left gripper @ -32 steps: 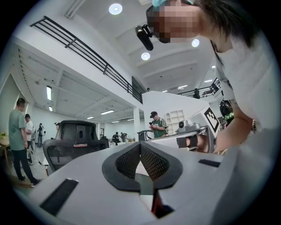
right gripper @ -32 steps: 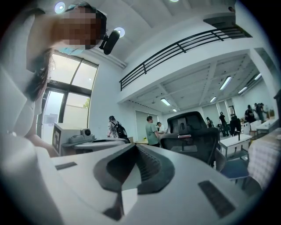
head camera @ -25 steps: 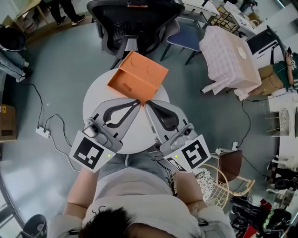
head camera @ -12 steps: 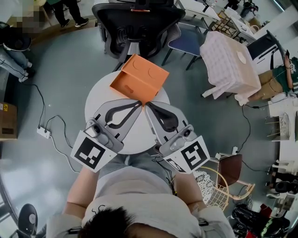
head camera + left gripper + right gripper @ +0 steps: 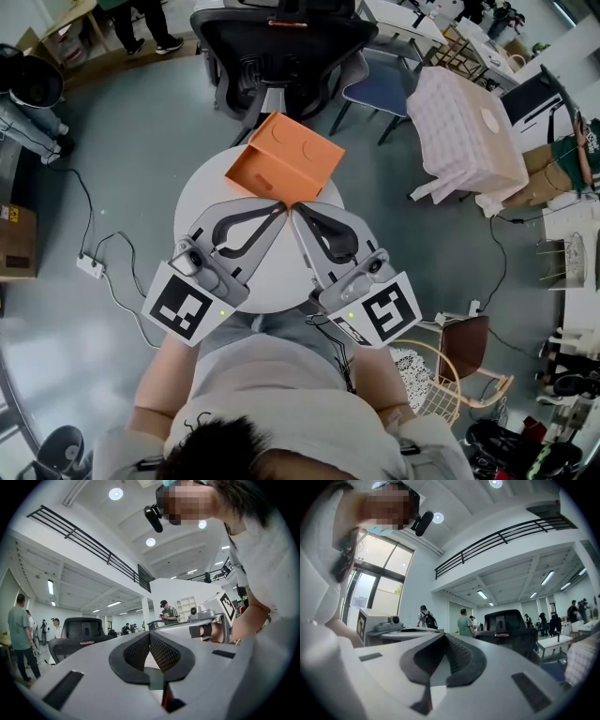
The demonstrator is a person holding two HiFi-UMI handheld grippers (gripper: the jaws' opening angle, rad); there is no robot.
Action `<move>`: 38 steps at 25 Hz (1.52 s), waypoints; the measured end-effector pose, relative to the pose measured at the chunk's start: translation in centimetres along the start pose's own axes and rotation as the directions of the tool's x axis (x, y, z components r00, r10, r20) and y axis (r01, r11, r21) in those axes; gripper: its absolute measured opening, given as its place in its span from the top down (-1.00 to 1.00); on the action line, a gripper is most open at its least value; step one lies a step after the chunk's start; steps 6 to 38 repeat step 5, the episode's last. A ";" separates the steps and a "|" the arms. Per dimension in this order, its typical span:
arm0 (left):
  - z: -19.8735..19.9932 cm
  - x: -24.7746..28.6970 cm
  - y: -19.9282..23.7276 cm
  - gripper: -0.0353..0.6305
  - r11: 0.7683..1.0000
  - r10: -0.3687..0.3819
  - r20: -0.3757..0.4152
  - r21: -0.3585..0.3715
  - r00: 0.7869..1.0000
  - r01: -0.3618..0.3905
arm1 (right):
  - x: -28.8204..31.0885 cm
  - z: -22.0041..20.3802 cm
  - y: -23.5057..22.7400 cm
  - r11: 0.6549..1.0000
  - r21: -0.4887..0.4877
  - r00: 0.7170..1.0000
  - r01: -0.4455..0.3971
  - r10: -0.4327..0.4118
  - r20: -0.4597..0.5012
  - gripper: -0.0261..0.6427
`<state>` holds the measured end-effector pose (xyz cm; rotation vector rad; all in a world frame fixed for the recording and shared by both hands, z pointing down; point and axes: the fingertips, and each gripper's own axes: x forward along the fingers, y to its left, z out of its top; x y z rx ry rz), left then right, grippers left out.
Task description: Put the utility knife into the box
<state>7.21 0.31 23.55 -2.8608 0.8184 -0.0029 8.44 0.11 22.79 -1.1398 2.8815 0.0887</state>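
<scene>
**Left gripper.** The left gripper (image 5: 278, 204) lies on the round white desk (image 5: 274, 270) with its tips pointing toward the far edge. In the left gripper view its jaws are pressed together, the ribbed pads meeting at the tip (image 5: 150, 634), with nothing between them.

**Centre.** An orange box (image 5: 286, 159) sits at the far rim of the desk, just beyond both sets of tips and partly overhanging the edge. Its top face shows as an unbroken panel with two round marks, so it reads as closed. No utility knife shows on the desk, in either gripper or in any view. Whether it is inside the box cannot be told.

**Right gripper.** The right gripper (image 5: 293, 212) lies beside the left one, its tips close to the left gripper's and near the corner of the box. In the right gripper view its jaws are likewise drawn together on nothing (image 5: 442, 638).

**Step in hand (judgement).** With both grippers empty and the box apparently closed, the placing is most likely already done and this is a resting pose.

**Next move (judgement).**
- If the knife is inside the box, only drawing the grippers back from it remains.
- If it is not, the knife must first be found and the box opened. One gripper would need to steady the box, since its overhang makes it easy to tip.
</scene>
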 end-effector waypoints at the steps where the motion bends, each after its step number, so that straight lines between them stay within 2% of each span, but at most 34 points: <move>1: -0.1 0.0 0.1 0.87 1.000 0.003 -0.001 0.000 1.000 -0.003 | 0.1 -0.1 0.0 1.000 0.000 1.000 0.000 0.000 0.001 0.90; 38: -0.4 -0.3 0.3 0.87 1.000 0.014 -0.005 -0.003 1.000 -0.014 | 0.3 -0.3 0.0 1.000 0.010 1.000 0.002 -0.002 0.009 0.90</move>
